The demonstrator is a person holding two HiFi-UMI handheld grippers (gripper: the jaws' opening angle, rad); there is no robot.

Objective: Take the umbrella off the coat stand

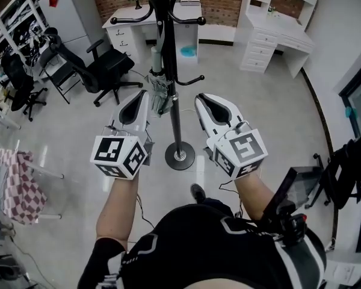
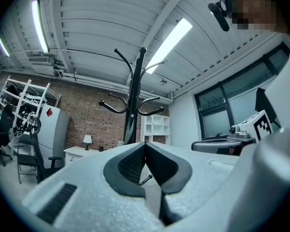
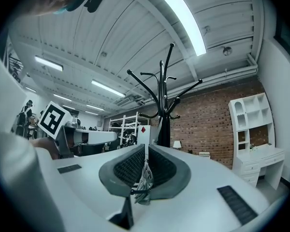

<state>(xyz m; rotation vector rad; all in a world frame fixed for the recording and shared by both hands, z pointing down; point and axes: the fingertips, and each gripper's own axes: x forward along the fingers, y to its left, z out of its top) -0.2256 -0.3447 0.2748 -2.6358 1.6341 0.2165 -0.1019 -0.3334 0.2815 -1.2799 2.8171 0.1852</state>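
Note:
A black coat stand rises from a round base straight ahead of me. A folded grey umbrella hangs upright against its pole, on the left side. My left gripper is shut and empty, with its tips just left of the umbrella and apart from it. My right gripper is on the right of the pole, shut, holding nothing. In the left gripper view the closed left gripper points at the coat stand. In the right gripper view the umbrella shows behind the closed right gripper.
Black office chairs stand at the back left. White desks and a drawer unit line the brick wall. A checked cloth hangs on a rack at the left. Dark equipment stands at the right.

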